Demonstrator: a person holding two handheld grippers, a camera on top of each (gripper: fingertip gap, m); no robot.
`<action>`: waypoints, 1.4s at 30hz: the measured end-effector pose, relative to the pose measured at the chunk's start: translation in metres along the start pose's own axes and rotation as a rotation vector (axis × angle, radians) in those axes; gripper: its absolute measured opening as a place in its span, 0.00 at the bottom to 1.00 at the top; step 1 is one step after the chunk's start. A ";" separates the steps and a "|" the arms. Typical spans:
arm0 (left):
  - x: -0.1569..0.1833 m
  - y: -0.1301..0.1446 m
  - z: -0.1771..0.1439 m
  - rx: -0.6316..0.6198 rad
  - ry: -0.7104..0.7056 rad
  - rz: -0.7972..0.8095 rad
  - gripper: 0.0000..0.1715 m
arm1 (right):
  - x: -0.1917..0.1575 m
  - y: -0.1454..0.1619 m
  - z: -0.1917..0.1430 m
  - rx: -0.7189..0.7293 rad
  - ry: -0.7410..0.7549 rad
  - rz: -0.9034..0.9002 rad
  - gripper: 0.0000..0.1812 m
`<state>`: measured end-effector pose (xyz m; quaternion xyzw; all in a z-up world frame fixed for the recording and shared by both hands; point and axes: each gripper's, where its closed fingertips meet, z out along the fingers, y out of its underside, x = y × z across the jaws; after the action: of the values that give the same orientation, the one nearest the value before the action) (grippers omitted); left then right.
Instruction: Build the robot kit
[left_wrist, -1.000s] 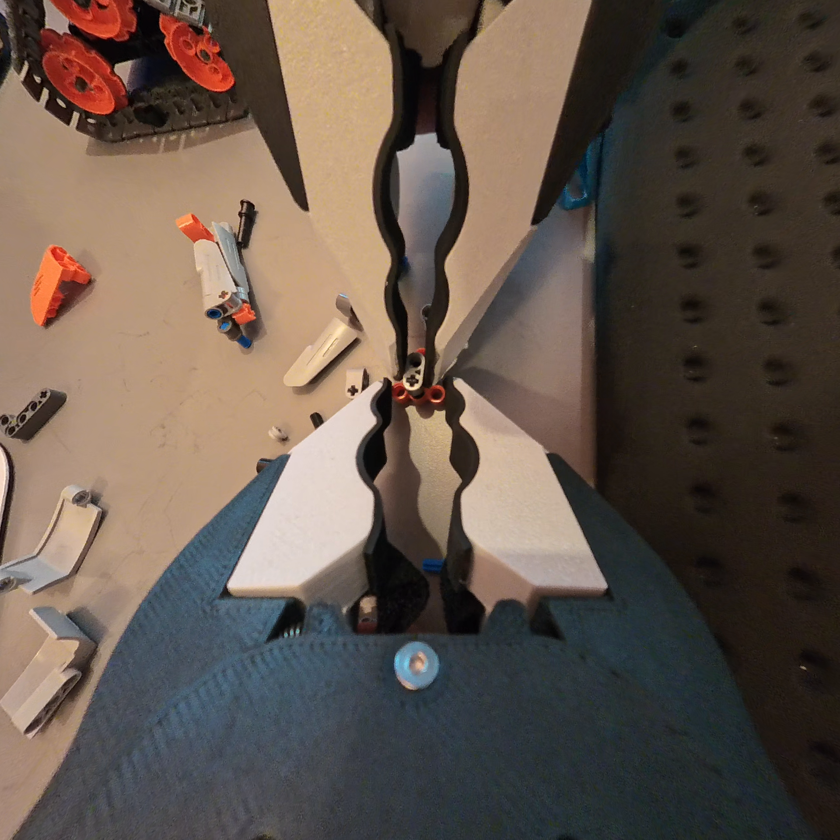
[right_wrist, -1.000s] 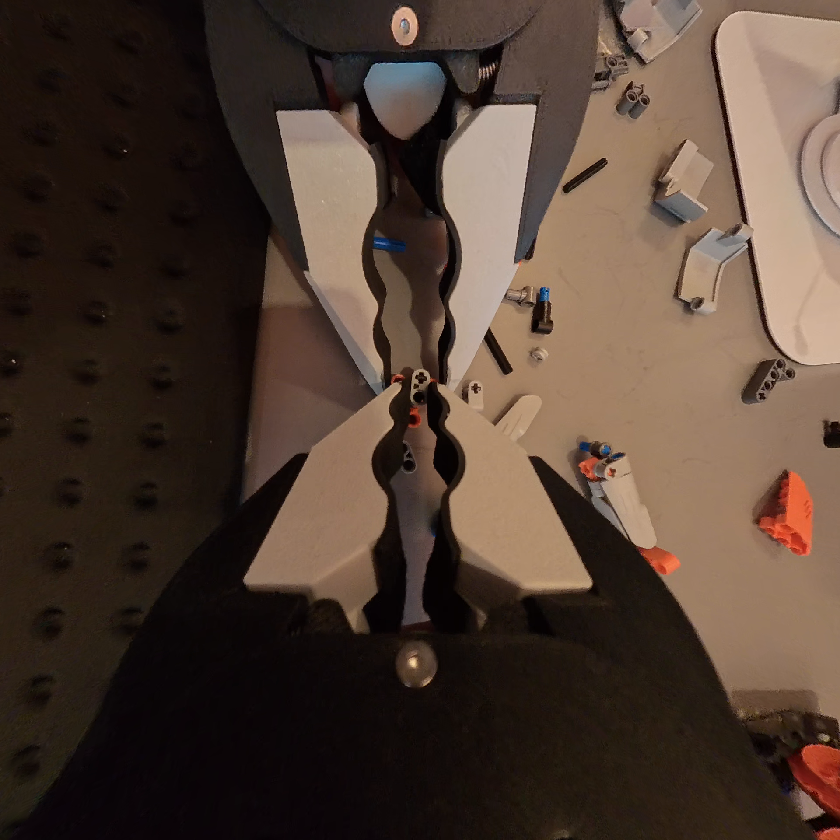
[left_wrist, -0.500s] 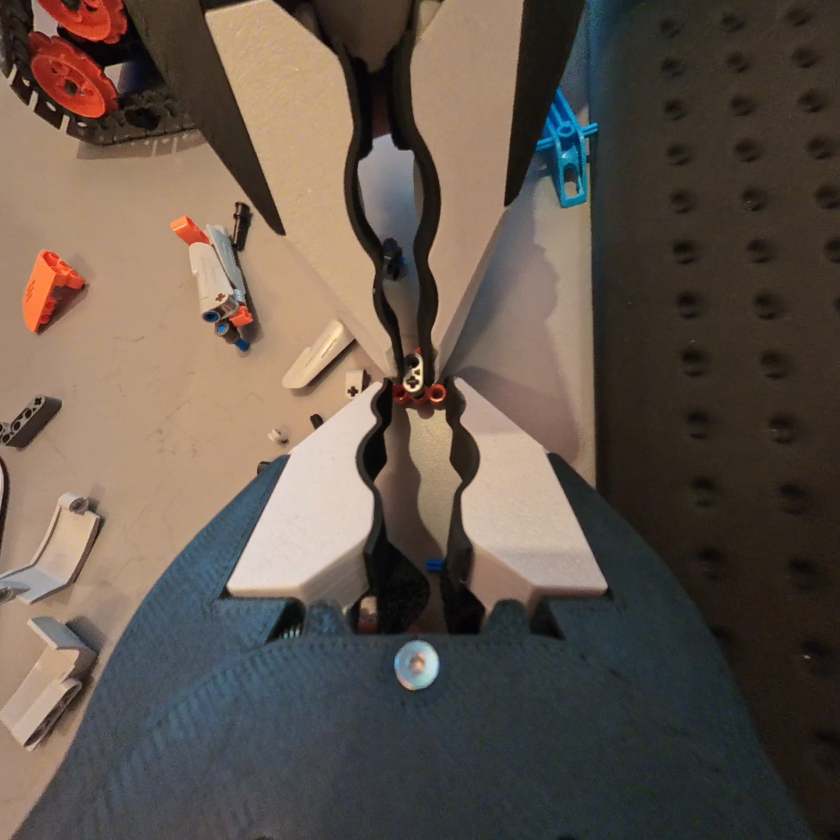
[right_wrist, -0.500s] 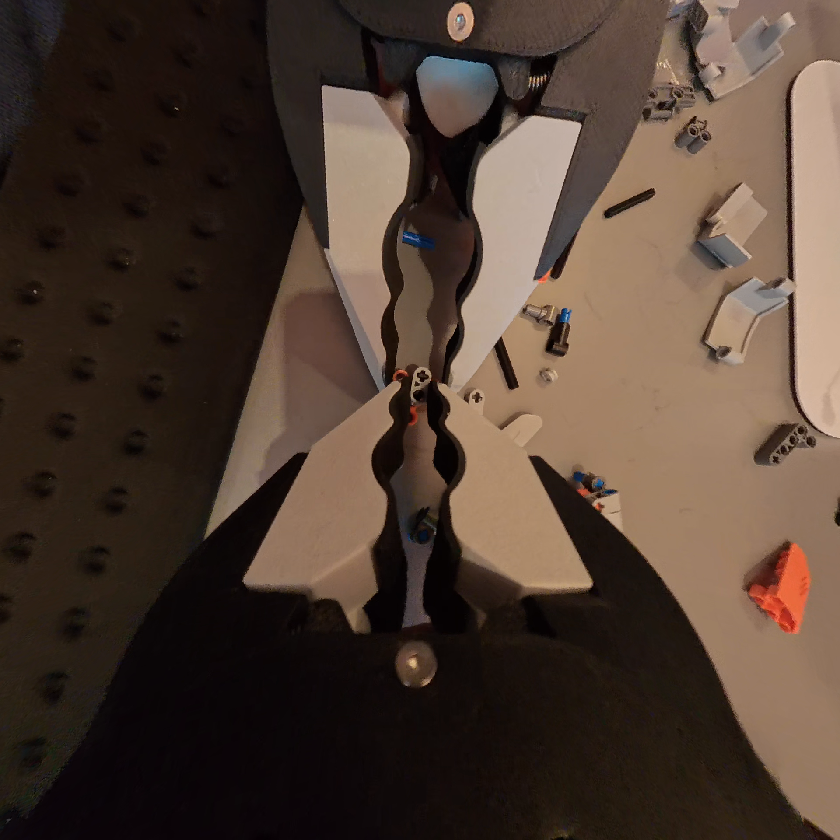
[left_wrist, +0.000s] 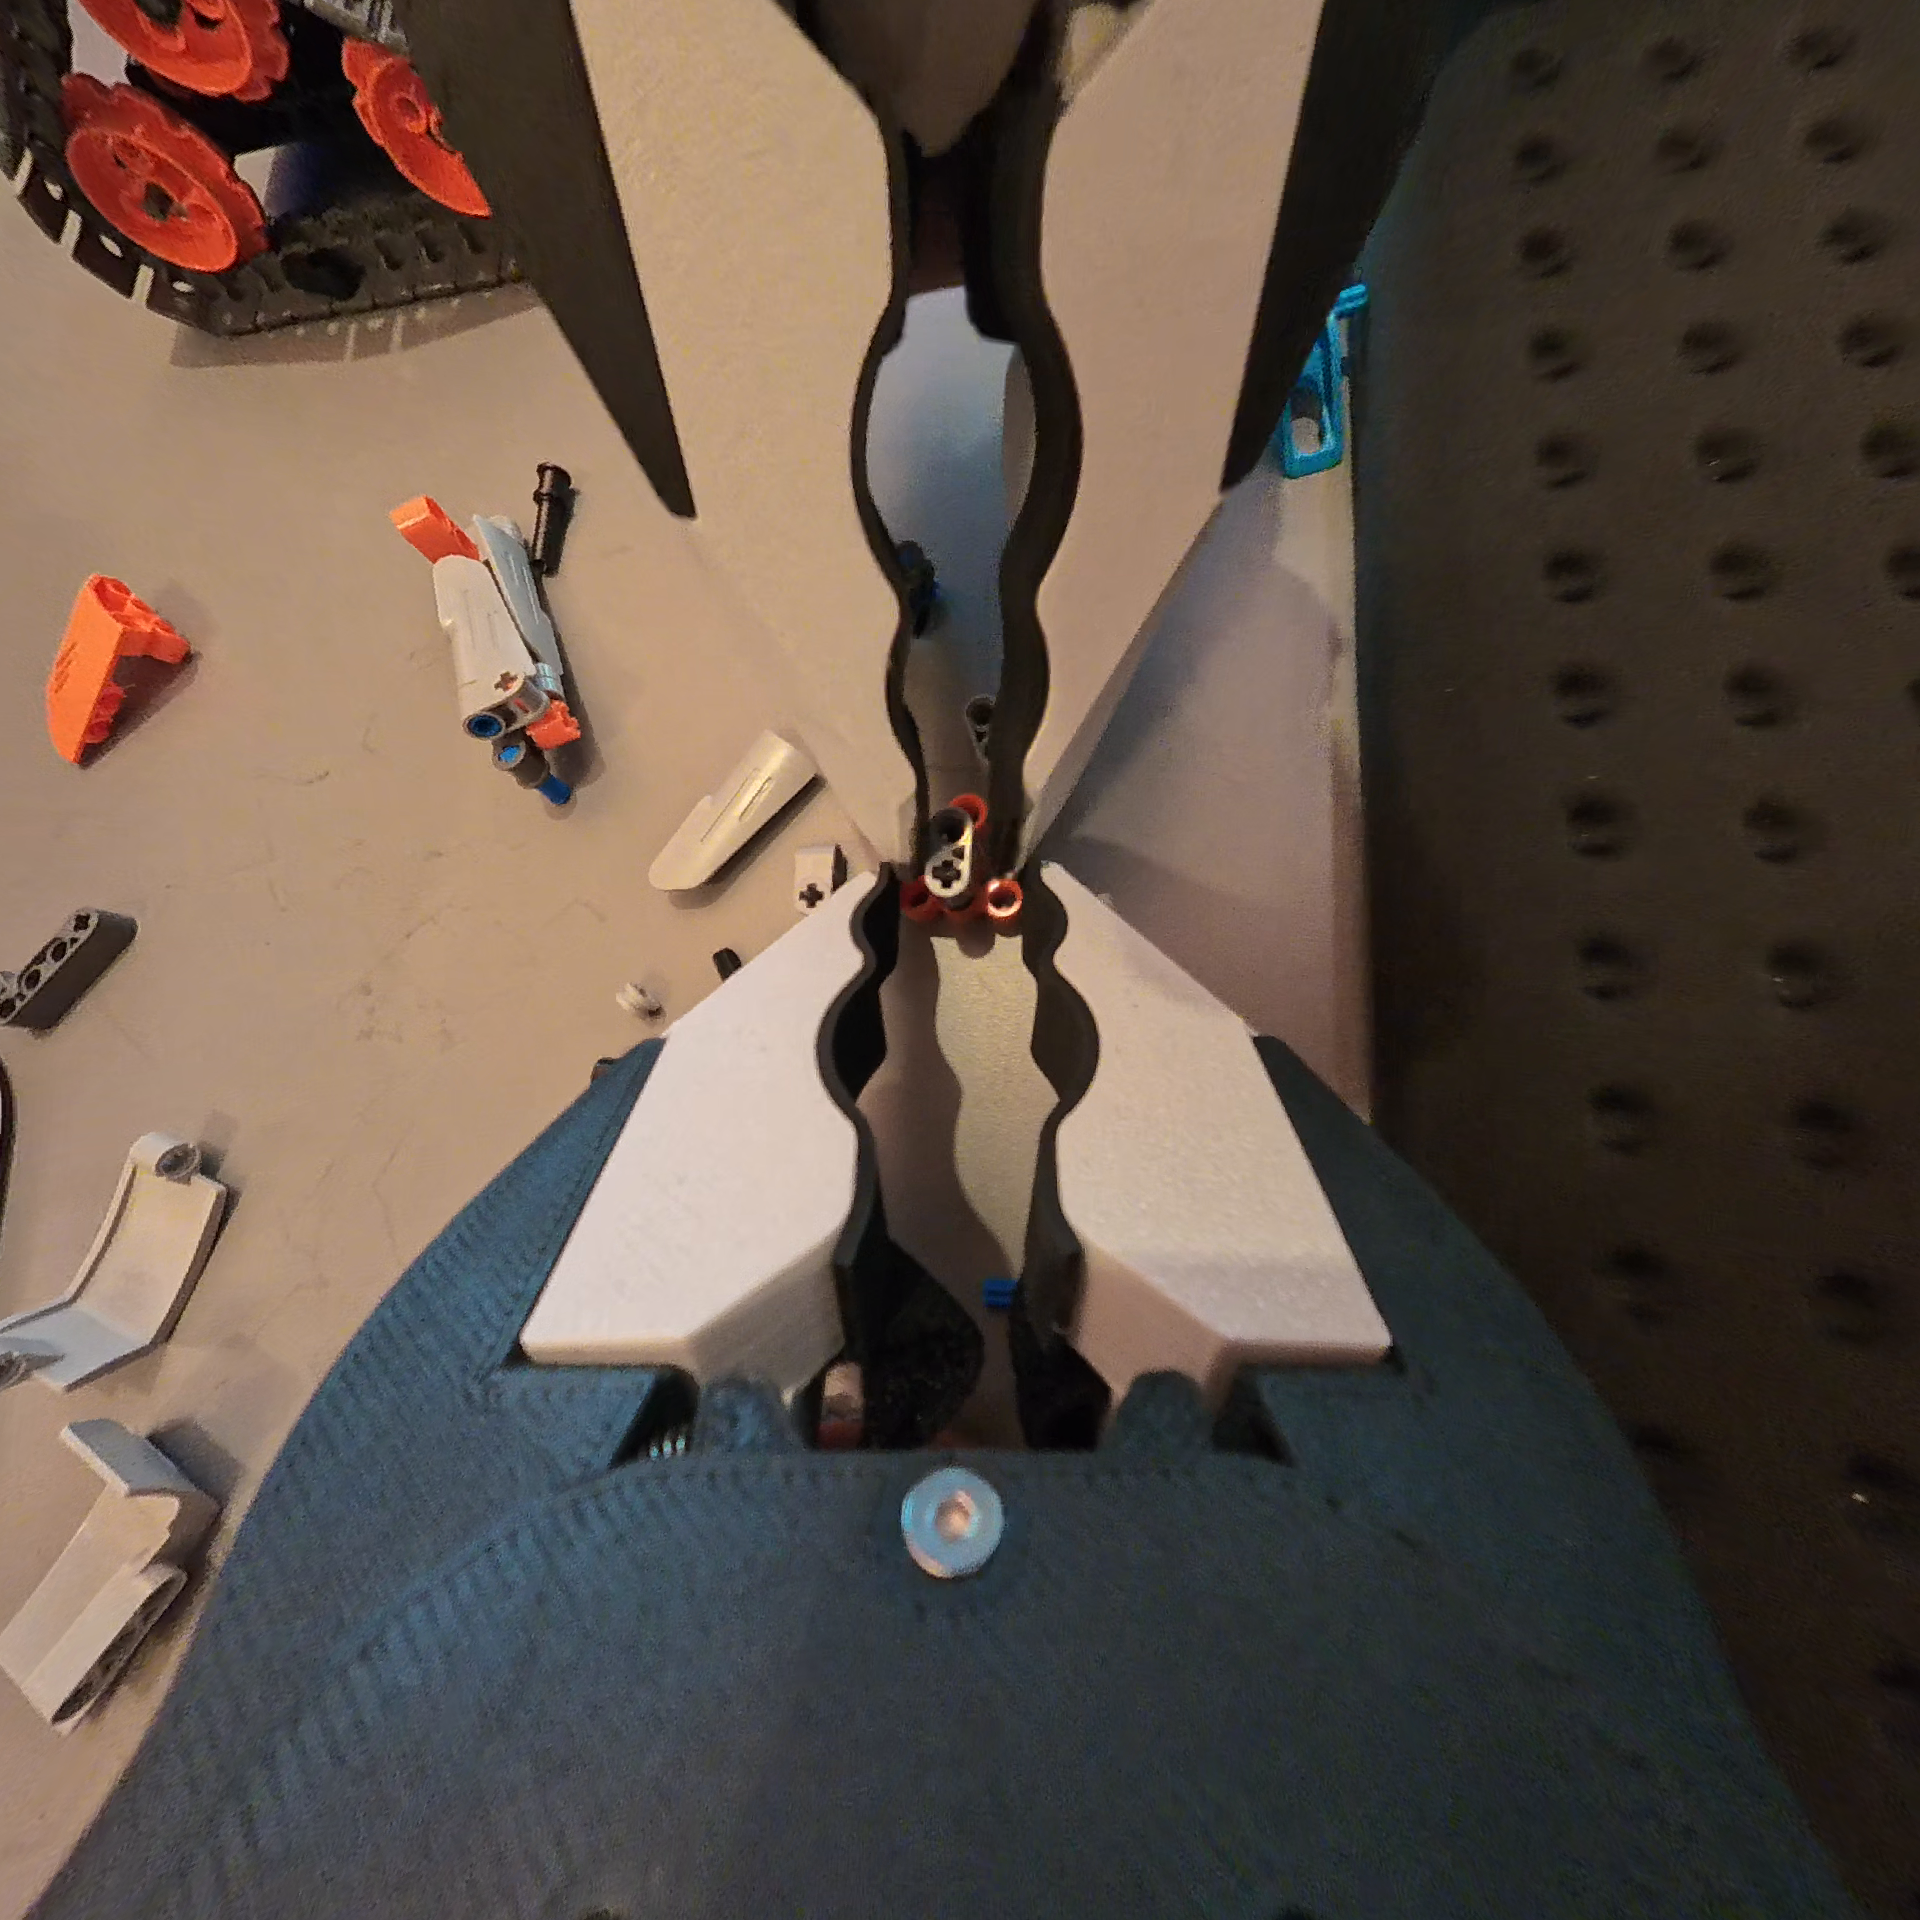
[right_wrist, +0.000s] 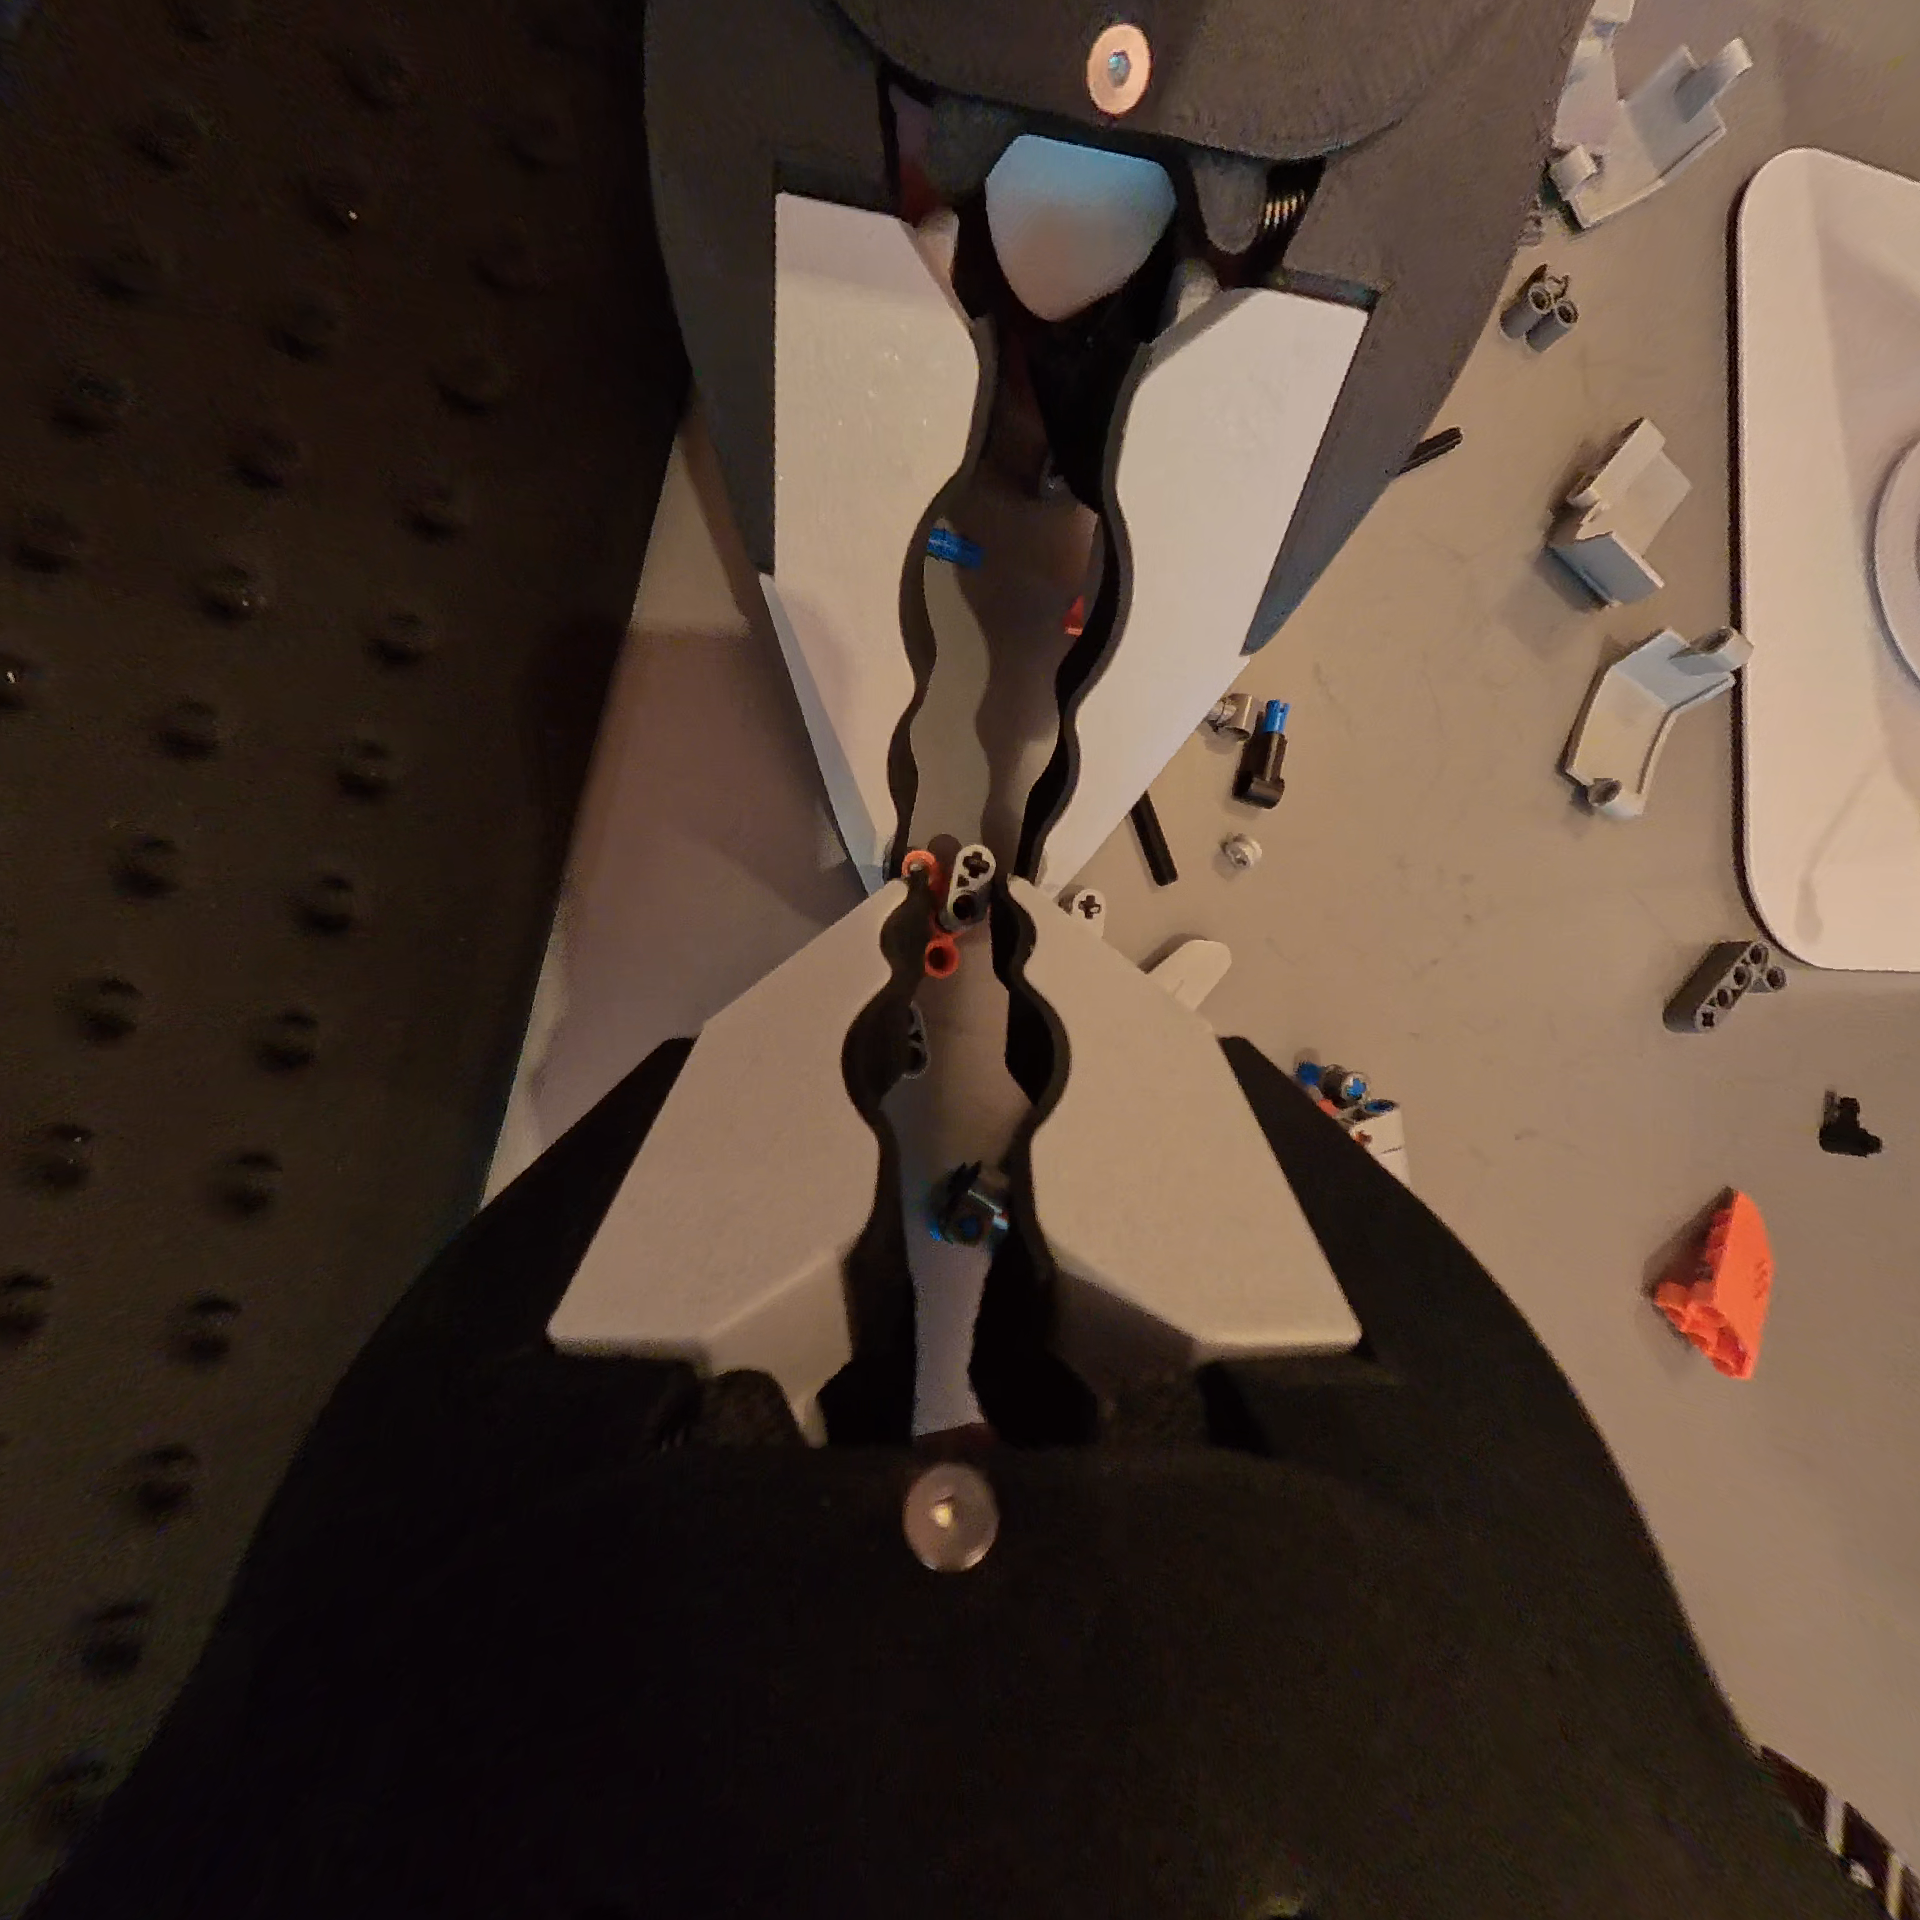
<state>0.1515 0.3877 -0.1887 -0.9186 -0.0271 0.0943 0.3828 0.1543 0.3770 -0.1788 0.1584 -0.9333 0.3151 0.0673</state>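
Beige worktop (left_wrist: 312, 935) lies beside a dark studded mat (left_wrist: 1662, 831). Meeting tip to tip, the left gripper (left_wrist: 961, 902) pinches a red connector piece (left_wrist: 964, 900), and the right gripper (right_wrist: 961, 904) pinches the small grey liftarm (right_wrist: 968, 881) joined to it. Scattered nearby lie a white-and-grey subassembly (left_wrist: 497, 634), an orange wedge (left_wrist: 104, 670), grey curved panels (left_wrist: 125, 1262), a tracked orange-wheeled vehicle (left_wrist: 208, 177). No writing is legible.

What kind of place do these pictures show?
Probably a hobby or test workbench: loose building-toy parts lie on a grey tabletop, beside a tracked model with orange wheels and a dark studded mat.
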 end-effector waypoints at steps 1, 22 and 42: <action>0.000 0.000 0.000 0.000 -0.002 0.003 0.13 | 0.000 0.000 -0.001 0.002 -0.001 -0.003 0.05; -0.001 0.000 0.001 -0.002 -0.008 0.013 0.13 | 0.004 -0.003 -0.008 -0.031 -0.034 0.045 0.02; -0.001 0.000 0.001 -0.004 -0.006 0.009 0.13 | 0.002 0.004 -0.004 -0.080 -0.037 0.024 0.03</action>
<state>0.1504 0.3886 -0.1889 -0.9192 -0.0244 0.0985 0.3806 0.1515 0.3814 -0.1776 0.1505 -0.9481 0.2751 0.0524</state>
